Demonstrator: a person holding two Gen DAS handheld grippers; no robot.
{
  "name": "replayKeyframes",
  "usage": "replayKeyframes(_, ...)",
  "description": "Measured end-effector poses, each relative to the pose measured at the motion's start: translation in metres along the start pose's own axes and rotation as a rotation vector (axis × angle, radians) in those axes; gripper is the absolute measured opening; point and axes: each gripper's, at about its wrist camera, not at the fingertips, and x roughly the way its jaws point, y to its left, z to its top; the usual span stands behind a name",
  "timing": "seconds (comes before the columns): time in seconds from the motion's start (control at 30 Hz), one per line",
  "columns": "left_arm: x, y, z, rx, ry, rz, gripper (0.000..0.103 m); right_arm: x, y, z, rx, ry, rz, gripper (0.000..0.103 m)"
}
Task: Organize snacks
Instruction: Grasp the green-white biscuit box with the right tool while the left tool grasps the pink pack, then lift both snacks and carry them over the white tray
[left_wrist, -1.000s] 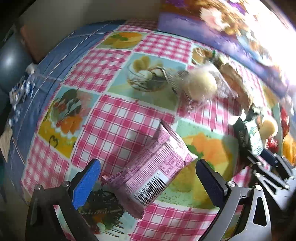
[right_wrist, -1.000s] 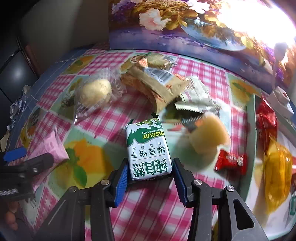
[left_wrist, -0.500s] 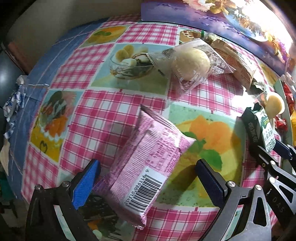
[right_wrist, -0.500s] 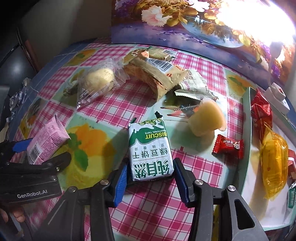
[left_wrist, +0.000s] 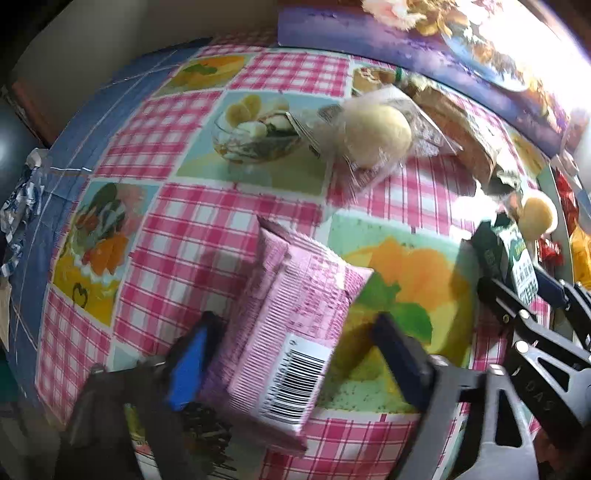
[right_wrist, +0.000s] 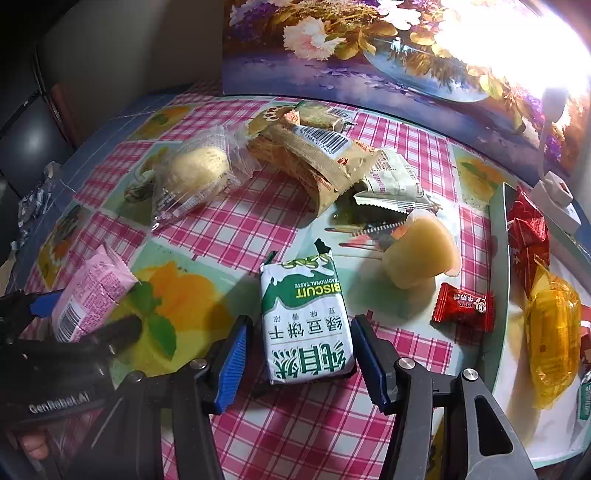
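A pink snack packet (left_wrist: 295, 325) lies between the fingers of my left gripper (left_wrist: 291, 354), whose jaws stand close on either side of it, the left one at its edge; it also shows in the right wrist view (right_wrist: 88, 291). A green-and-white biscuit packet (right_wrist: 306, 317) lies between the fingers of my right gripper (right_wrist: 299, 362). The right jaws stand a little apart from its sides, with gaps showing. Both packets rest on the checked tablecloth (right_wrist: 236, 229).
A wrapped bun (right_wrist: 195, 173), brown packets (right_wrist: 314, 158), a jelly cup (right_wrist: 421, 254) and a red candy (right_wrist: 463, 306) lie on the table. A tray (right_wrist: 498, 266) at the right holds red and yellow snacks. A flower picture (right_wrist: 369, 48) stands behind.
My left jaws have narrowed around the pink packet. My right jaws have opened slightly off the biscuit packet, which has stayed in place.
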Motion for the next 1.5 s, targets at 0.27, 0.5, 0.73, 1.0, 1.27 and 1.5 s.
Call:
replayKeyframes(0.27,-0.005,0.015,0.007,-0.075,-0.019,0.014,0.045,0.002,-0.007,0.007,0.037,-0.003,-0.025,0.046)
replayKeyframes(0.5,-0.004,0.026,0.011,-0.119,-0.013,0.009,0.042,-0.002,-0.025,0.009,0.129,-0.003,0.009,0.043)
replayKeyframes(0.73,-0.016,0.030,0.016,-0.135,-0.035,0.018,0.042,-0.026,-0.031,0.020,0.166,-0.061,0.013,0.043)
replayKeyframes(1.0,-0.028,0.021,0.018,-0.127,-0.055,0.016,0.042,-0.054,-0.044,0.029,0.305,-0.078,-0.011,0.043)
replayKeyframes(1.27,-0.035,-0.011,0.027,-0.061,-0.053,-0.009,0.042,-0.063,-0.066,0.030,0.415,-0.082,-0.029,0.043)
replayKeyframes(1.5,-0.049,-0.051,0.046,0.011,-0.078,-0.024,0.042,-0.069,-0.108,0.034,0.484,-0.096,-0.051,0.043)
